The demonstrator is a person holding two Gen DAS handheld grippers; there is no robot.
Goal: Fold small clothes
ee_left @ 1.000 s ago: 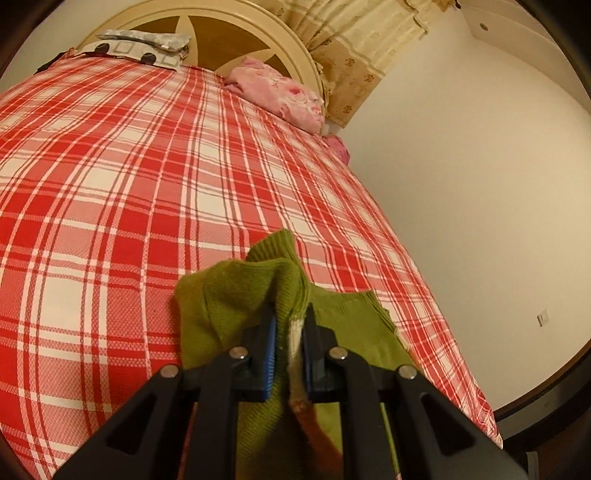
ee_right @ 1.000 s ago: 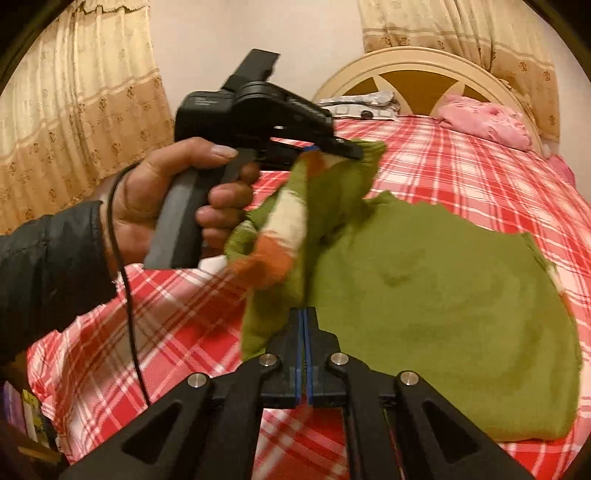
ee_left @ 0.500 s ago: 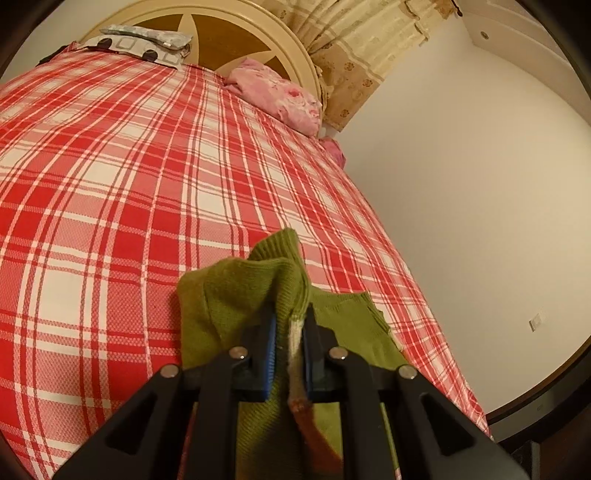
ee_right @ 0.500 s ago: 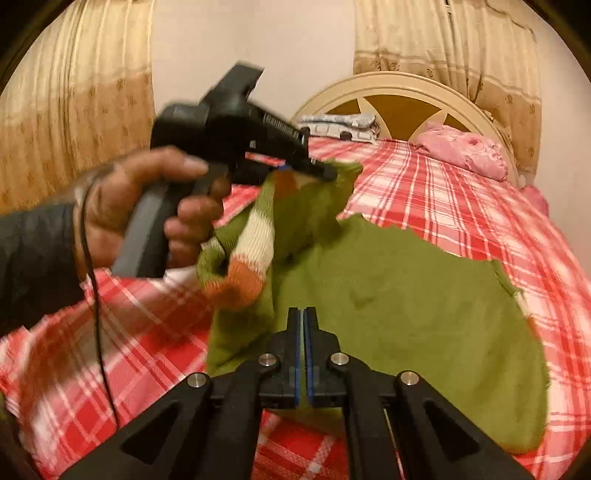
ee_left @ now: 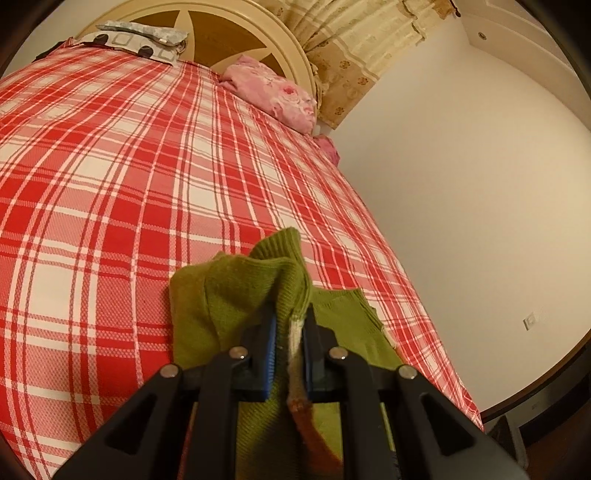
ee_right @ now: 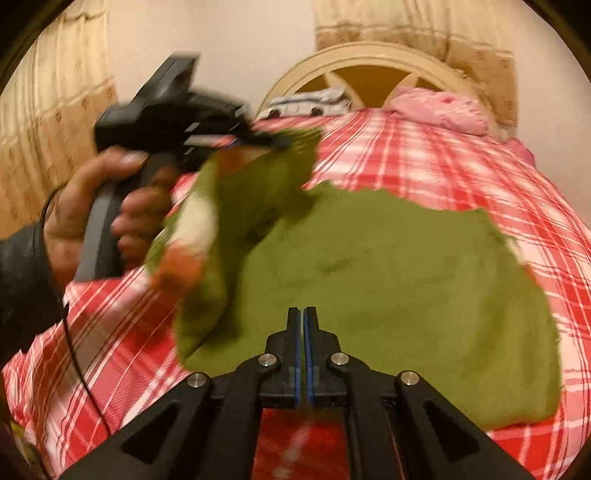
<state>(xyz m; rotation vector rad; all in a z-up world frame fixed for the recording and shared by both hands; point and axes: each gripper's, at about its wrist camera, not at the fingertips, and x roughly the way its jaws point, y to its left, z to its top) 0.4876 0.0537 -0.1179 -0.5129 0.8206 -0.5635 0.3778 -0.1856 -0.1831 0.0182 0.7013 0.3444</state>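
Observation:
A small green knit sweater (ee_right: 388, 280) lies spread on the red plaid bed (ee_right: 461, 173). My left gripper (ee_left: 290, 317) is shut on a bunched part of the green sweater (ee_left: 236, 288), near a sleeve with a white and orange striped cuff (ee_left: 303, 413). In the right wrist view the left gripper (ee_right: 273, 140) holds that fold lifted above the sweater's left side, the cuff (ee_right: 184, 258) hanging down. My right gripper (ee_right: 304, 314) is shut with nothing between its jaws, low over the sweater's near edge.
The plaid bed (ee_left: 110, 184) runs back to a round cream headboard (ee_left: 258, 26). A pink pillow (ee_left: 273, 92) and folded grey cloth (ee_left: 136, 40) lie at its head. Curtains (ee_right: 55, 129) hang on the left, a white wall (ee_left: 480, 184) on the right.
The left gripper has carried the lifted fold and cuff up and away over the sweater. The right gripper has shifted, so more of the sweater's near edge shows.

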